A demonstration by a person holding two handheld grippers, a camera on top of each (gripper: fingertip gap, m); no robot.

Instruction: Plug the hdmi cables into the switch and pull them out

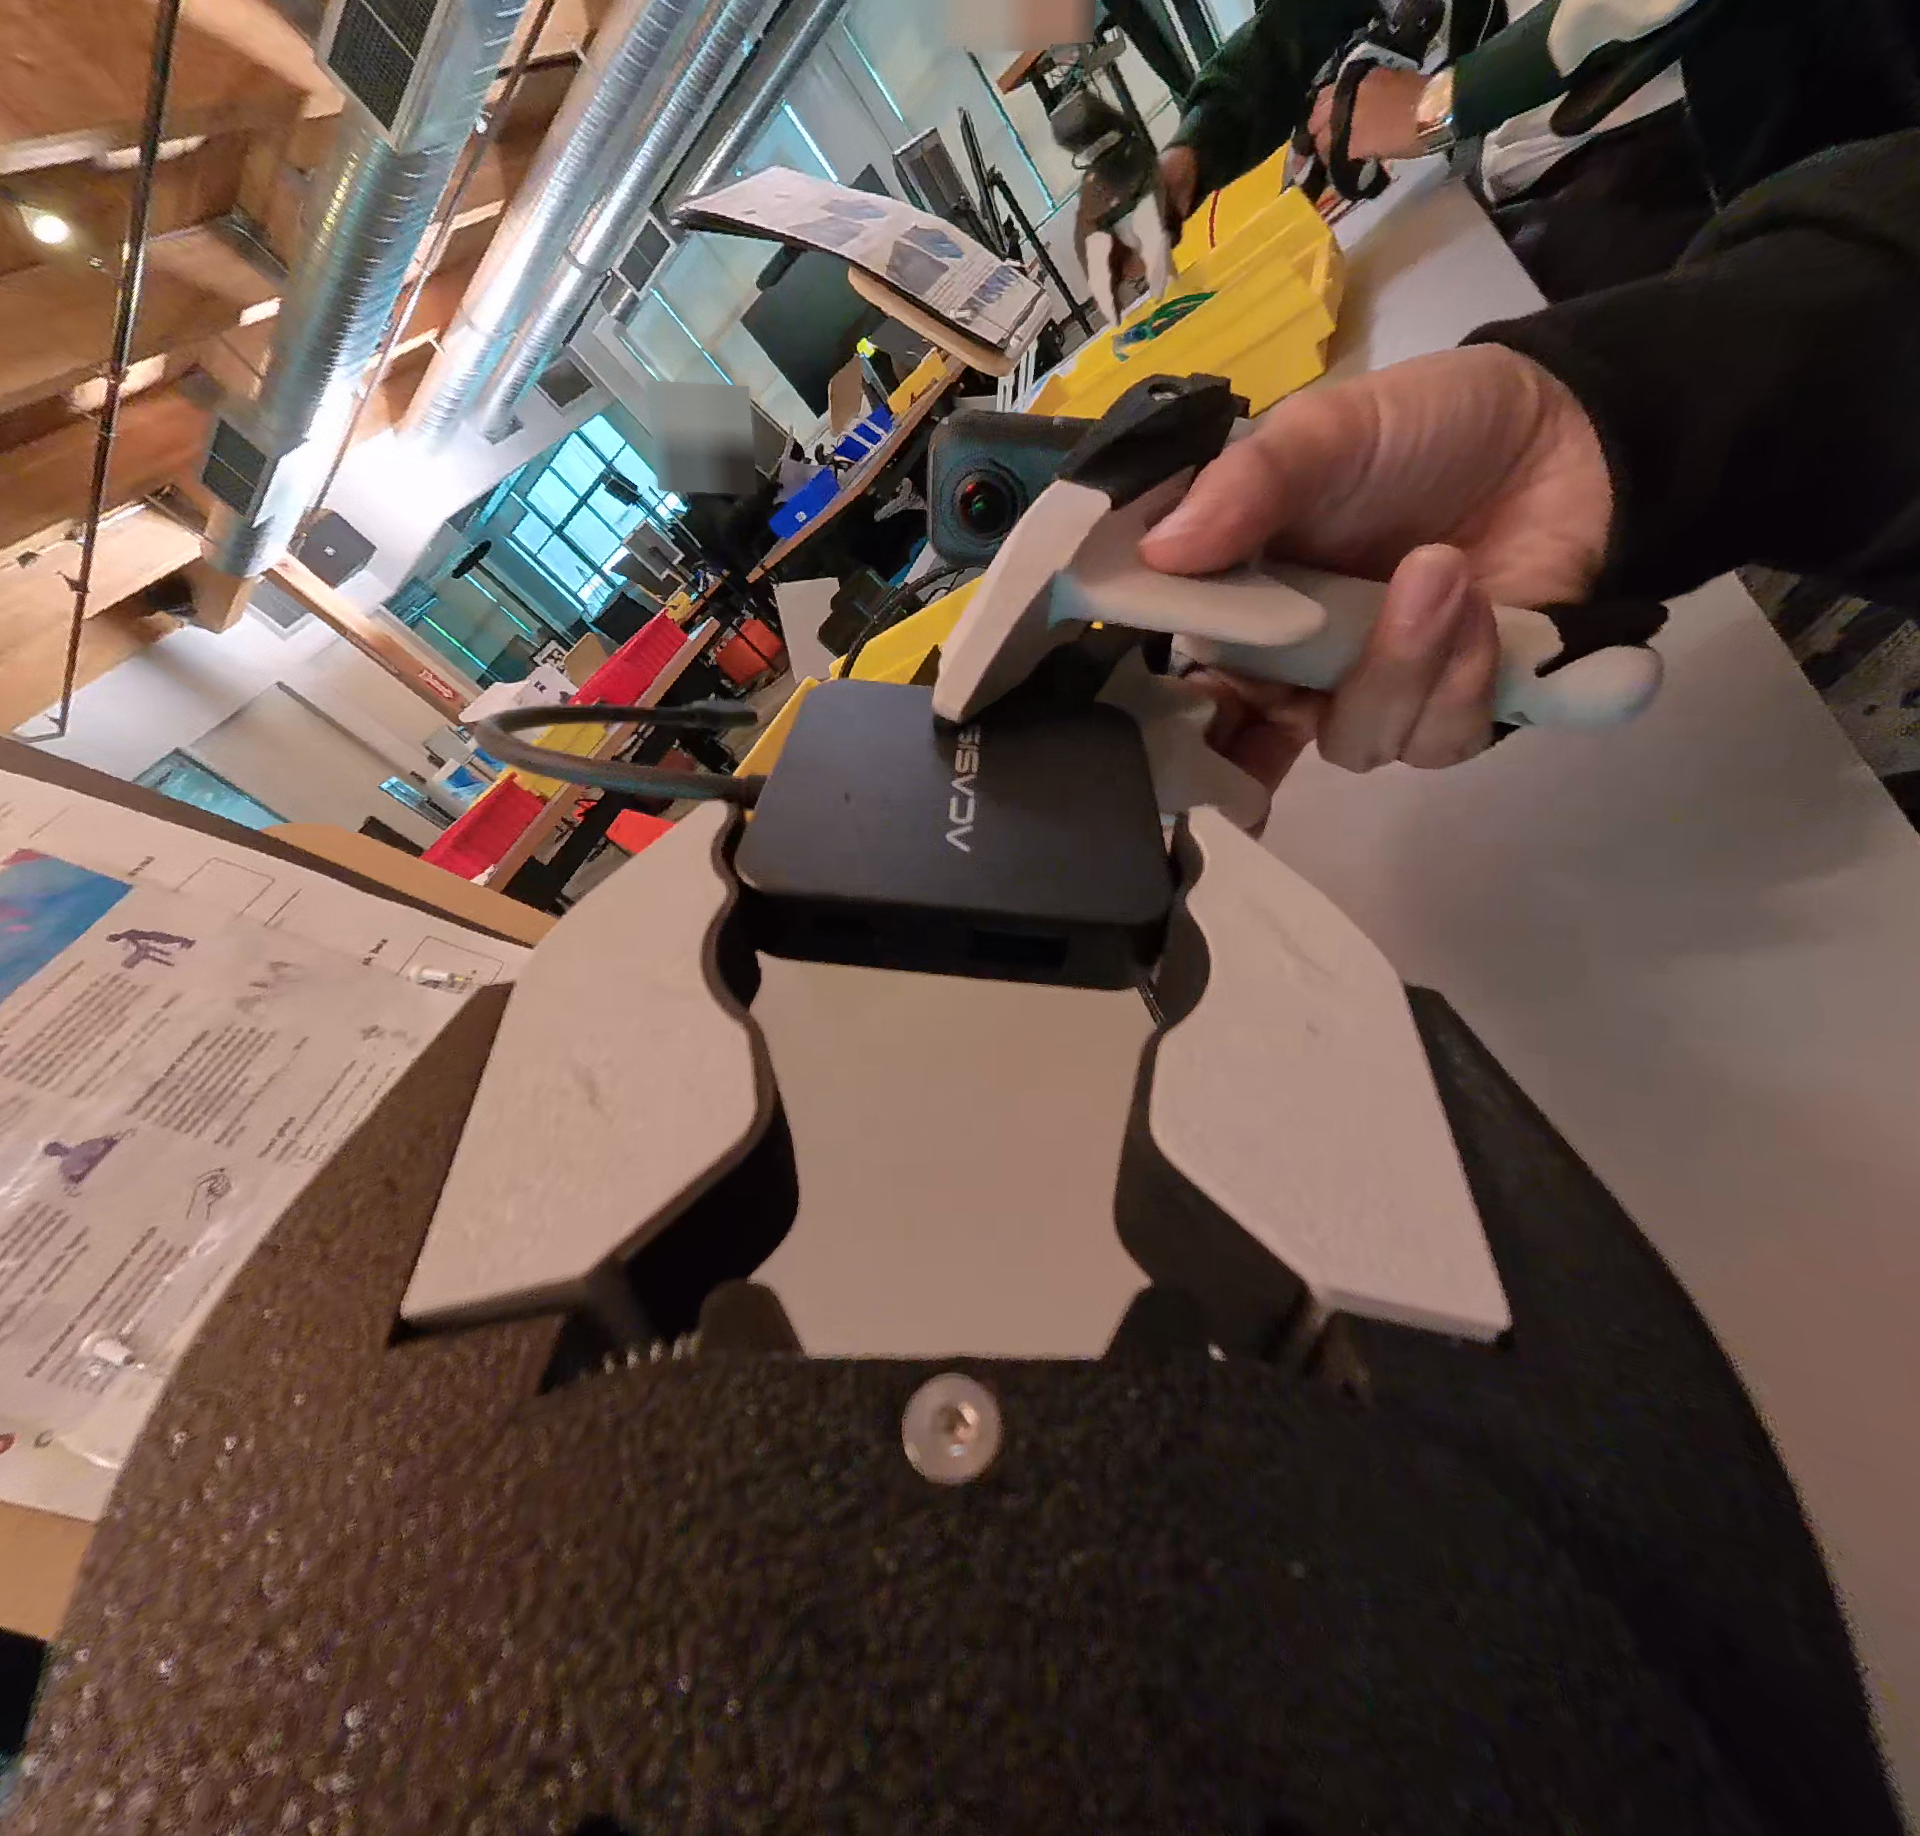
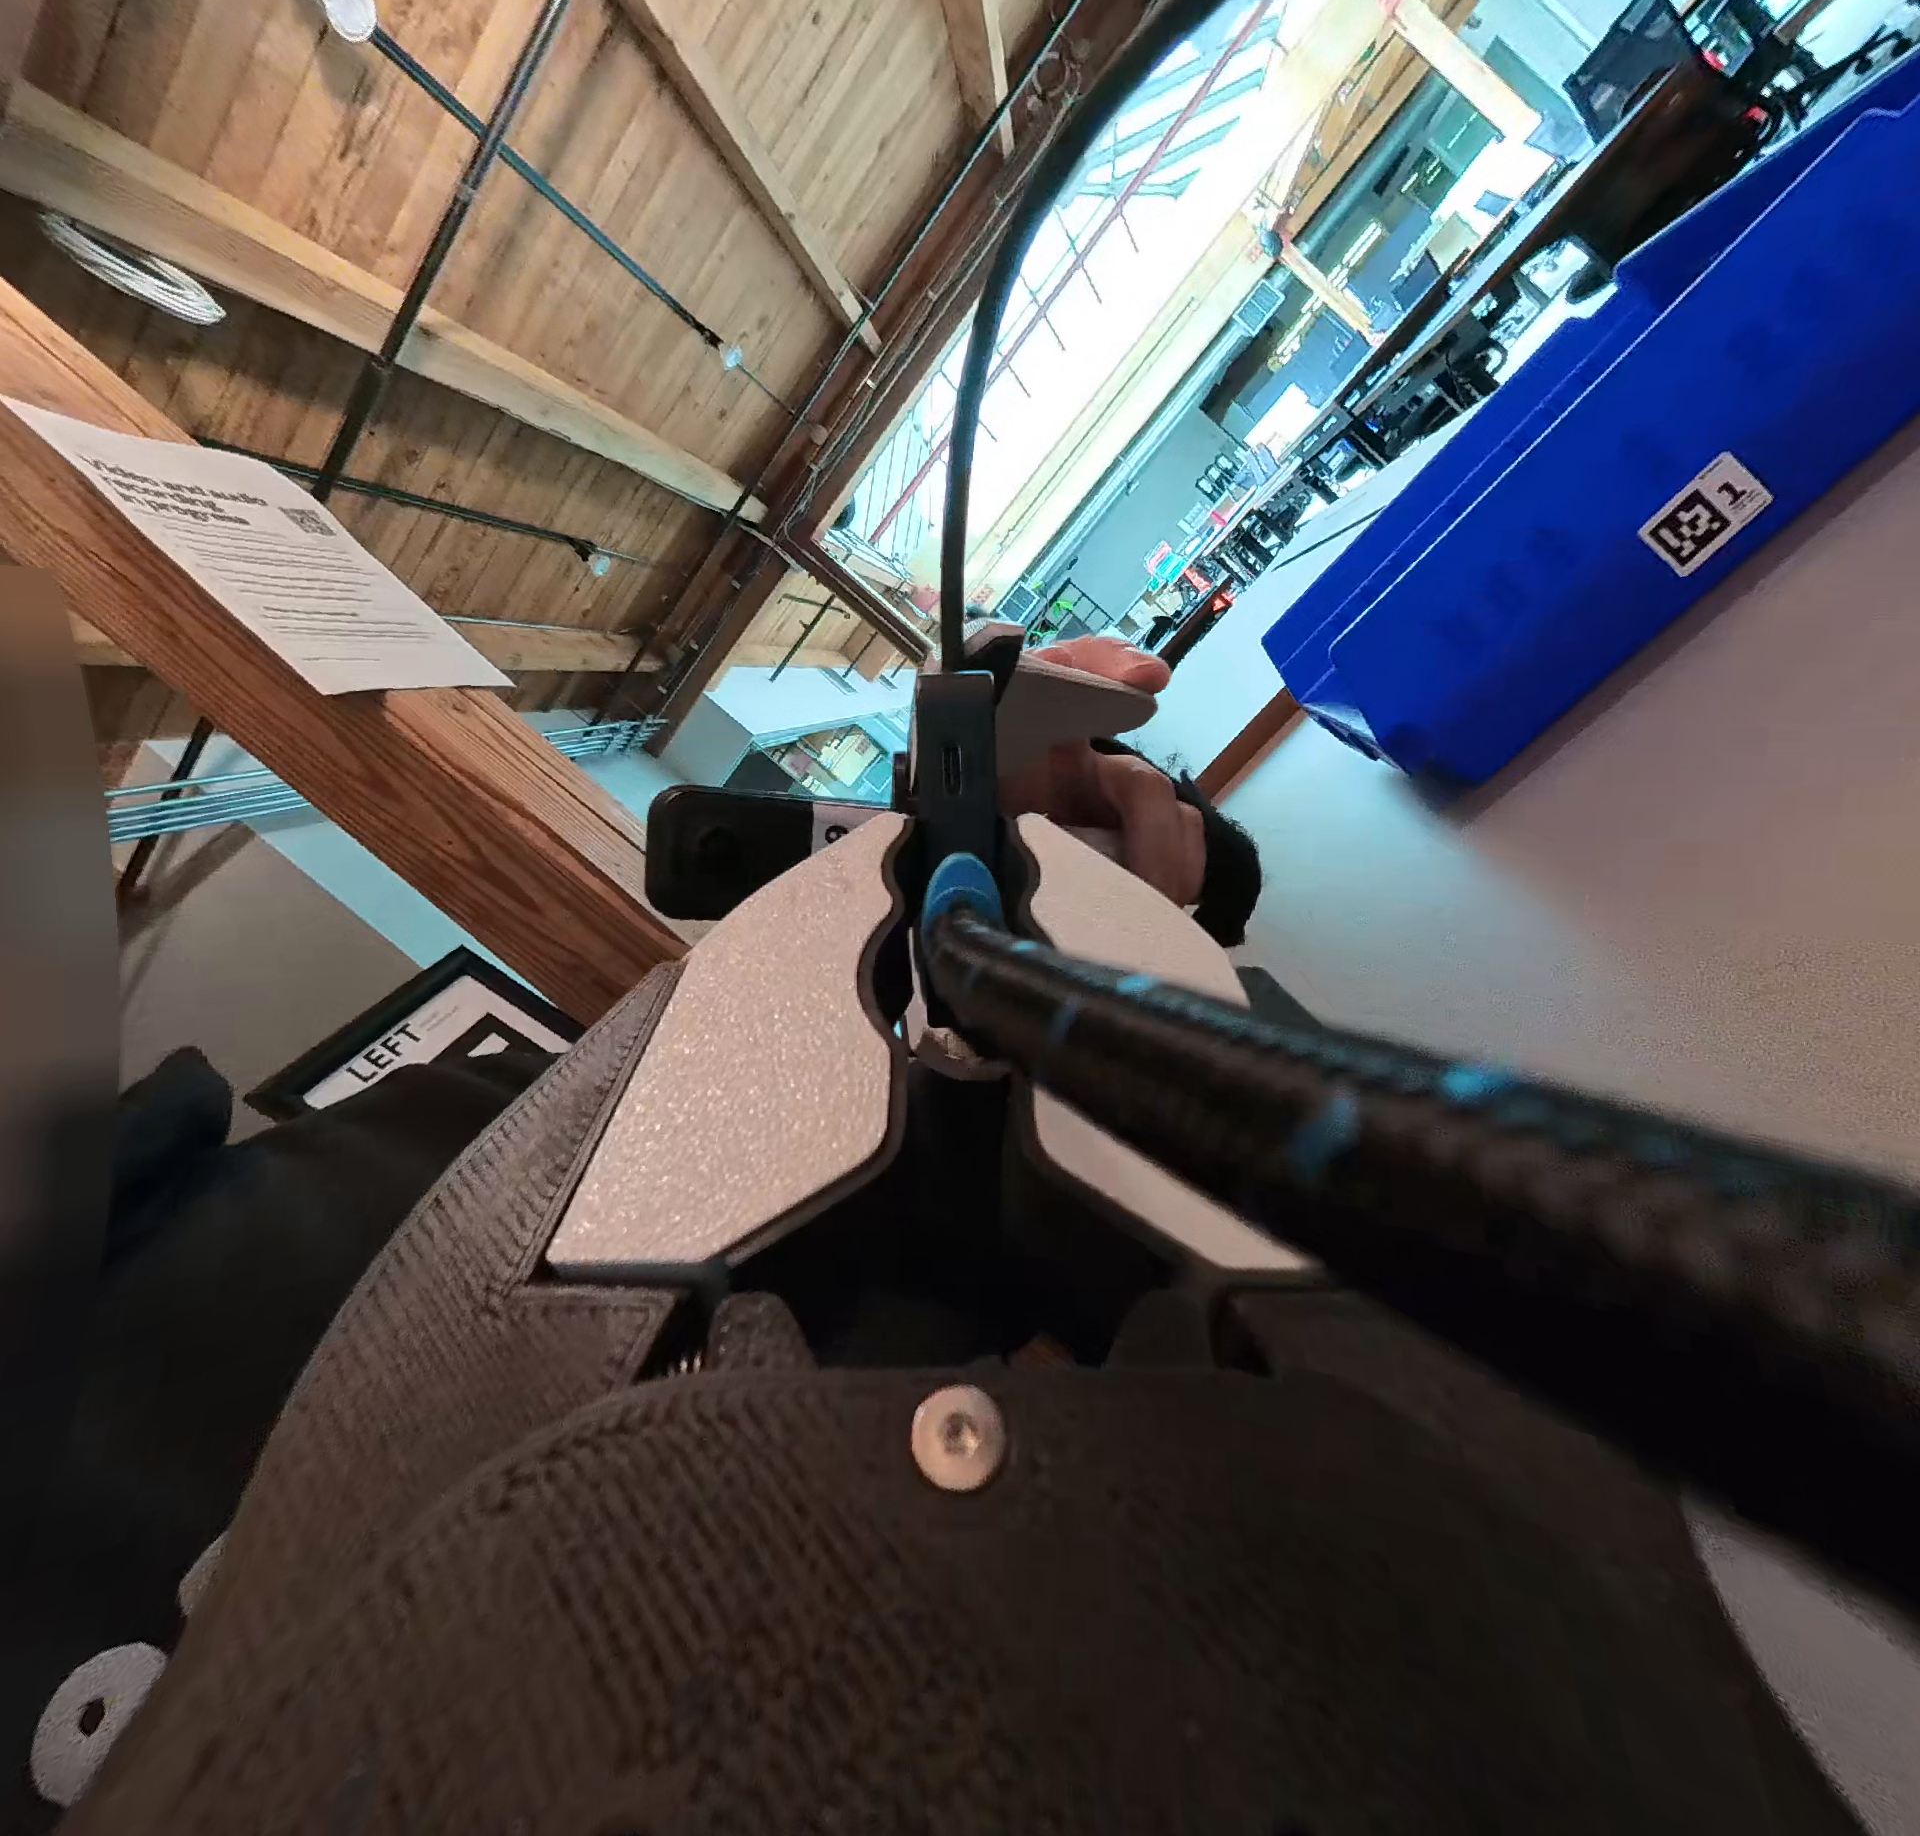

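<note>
Wooden ceiling joists, silver ducting and tall windows frame a workshop, with a pale grey desk (image 1: 1507,955) carrying the work.

Nearest in the left wrist view, the left hand-held gripper (image 1: 961,903) has its matte grey, scalloped fingers closed on the sides of the switch (image 1: 956,830), a flat black box with rounded corners and a satin finish, raised off the desk. Two ports on its near face look empty. A thin black lead (image 1: 603,747) loops from its far end.

In the right wrist view, the right hand-held gripper (image 2: 961,913) is clamped on the blue-collared plug (image 2: 956,887) of a braided black-and-blue hdmi cable (image 2: 1351,1090), right at the switch's thin edge. Whether the plug is fully seated I cannot tell; I judge one insertion or removal is underway, with other ports left.

Farther off stand a blue plastic bin (image 2: 1610,456) and yellow bins (image 1: 1247,300).
</note>
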